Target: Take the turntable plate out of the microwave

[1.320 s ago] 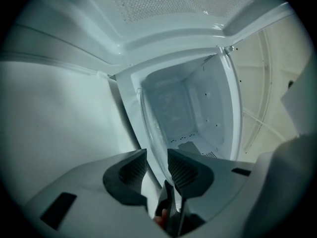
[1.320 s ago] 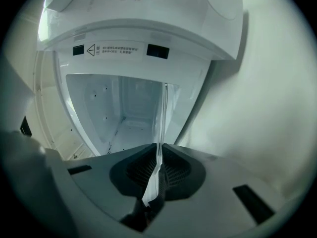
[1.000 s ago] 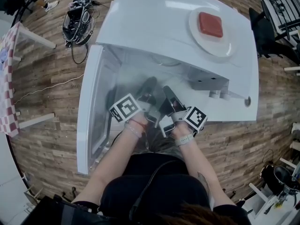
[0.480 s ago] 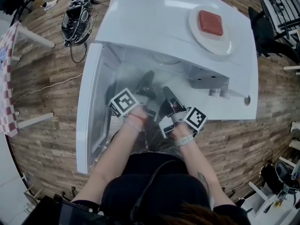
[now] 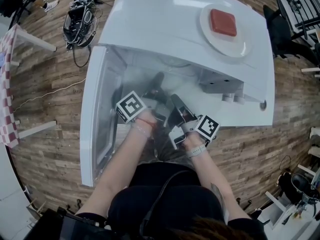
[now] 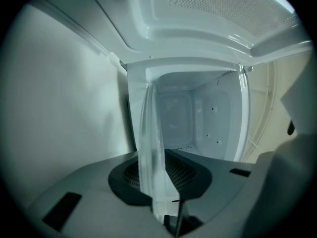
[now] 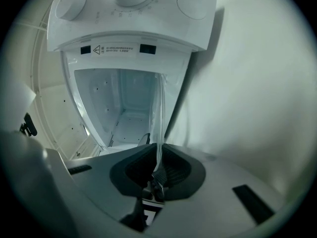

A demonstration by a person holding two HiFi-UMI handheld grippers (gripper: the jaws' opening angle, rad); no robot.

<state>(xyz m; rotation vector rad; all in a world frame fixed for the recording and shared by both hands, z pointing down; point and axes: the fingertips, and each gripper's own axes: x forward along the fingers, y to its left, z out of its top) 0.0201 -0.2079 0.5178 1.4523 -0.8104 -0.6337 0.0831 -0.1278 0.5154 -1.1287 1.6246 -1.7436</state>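
**Inspector:** Jaws first. What is the state of the left gripper [image 6: 166, 202]?

**Assistant:** Its jaws are closing at a narrow gap. The rim of the clear glass turntable plate [image 6: 148, 148] stands edge-on between them, and the glass fills the gap between the pads.

**Inspector:** And the right gripper [image 7: 156, 175]?

**Assistant:** Its jaws are clamped on the rim of the same plate, which runs up from between the pads towards the cavity.

**Inspector:** Where is the plate?

**Assistant:** It is at the mouth of the white microwave [image 5: 170, 19], held between both grippers. Whether it has lifted off the cavity floor cannot be made out.

**Inspector:** Surroundings?

**Assistant:** The door [image 5: 92, 119] is swung open on the left in the head view. A white plate [image 5: 220, 41] holding a red block [image 5: 222, 22] sits on top of the microwave.
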